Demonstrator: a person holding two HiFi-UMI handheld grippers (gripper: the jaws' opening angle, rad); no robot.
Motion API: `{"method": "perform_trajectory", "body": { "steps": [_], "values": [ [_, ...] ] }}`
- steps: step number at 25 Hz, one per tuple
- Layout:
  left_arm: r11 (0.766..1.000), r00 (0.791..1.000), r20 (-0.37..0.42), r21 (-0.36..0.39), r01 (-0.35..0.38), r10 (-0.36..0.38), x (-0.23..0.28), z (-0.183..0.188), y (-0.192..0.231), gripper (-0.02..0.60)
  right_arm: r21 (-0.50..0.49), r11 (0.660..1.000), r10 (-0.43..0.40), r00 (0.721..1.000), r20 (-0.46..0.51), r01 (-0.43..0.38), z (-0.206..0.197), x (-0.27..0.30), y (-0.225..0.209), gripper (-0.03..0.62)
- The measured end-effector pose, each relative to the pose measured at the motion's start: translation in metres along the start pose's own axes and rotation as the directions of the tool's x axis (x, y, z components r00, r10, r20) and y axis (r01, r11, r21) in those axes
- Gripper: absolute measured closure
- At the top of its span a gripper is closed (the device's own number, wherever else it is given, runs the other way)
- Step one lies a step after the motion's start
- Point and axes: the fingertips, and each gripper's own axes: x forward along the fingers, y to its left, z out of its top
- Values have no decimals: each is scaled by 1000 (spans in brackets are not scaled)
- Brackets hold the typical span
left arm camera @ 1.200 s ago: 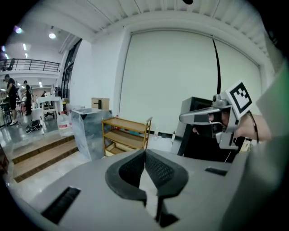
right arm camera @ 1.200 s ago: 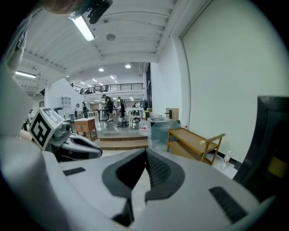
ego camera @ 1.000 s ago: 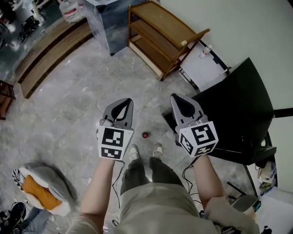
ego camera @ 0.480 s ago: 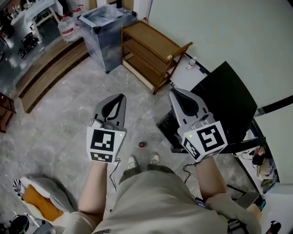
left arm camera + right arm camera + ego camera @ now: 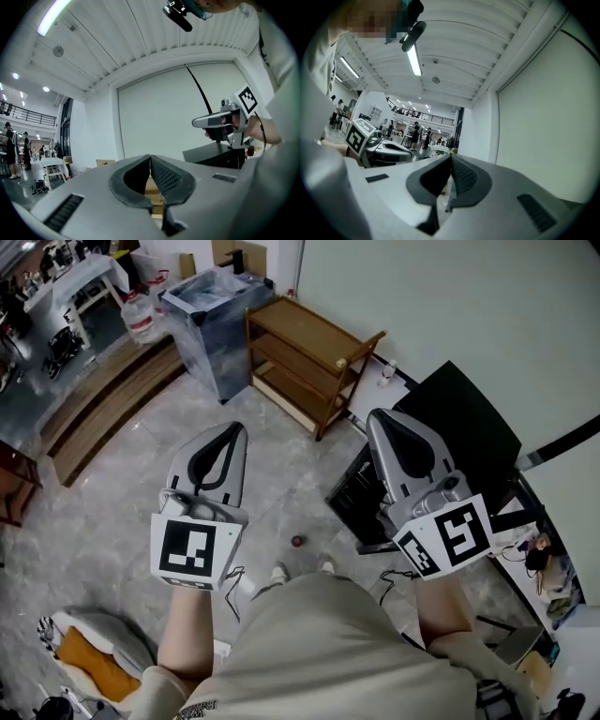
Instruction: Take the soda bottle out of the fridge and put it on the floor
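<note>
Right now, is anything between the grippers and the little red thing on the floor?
Nothing visible. The red thing, maybe the bottle's cap, sits on the floor, below the left gripper and right gripper.

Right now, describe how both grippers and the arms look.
The left gripper and right gripper are grey tapered shells with dark ribbed pads. Each carries a white cube of black square markers, and a thin black cable trails below. Forearms unsleeved; beige top.

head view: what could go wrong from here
The small red thing lies just ahead of the shoes; a step could kick it. The right tool seems near the black cabinet and might knock it. It and the left tool are shut, so neither can grab yet.
</note>
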Motion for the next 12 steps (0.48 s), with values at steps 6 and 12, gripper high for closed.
{"method": "perform_trajectory", "body": {
  "steps": [6, 12],
  "values": [
    [1000, 997, 73, 6, -10, 10, -16, 22, -8, 575, 12, 999, 35, 999, 14, -35, 3, -13, 9, 599],
    [1000, 998, 58, 11, -1, 1, -17, 19, -14, 575, 14, 997, 70, 997, 27, -71, 4, -16, 15, 599]
  ]
}}
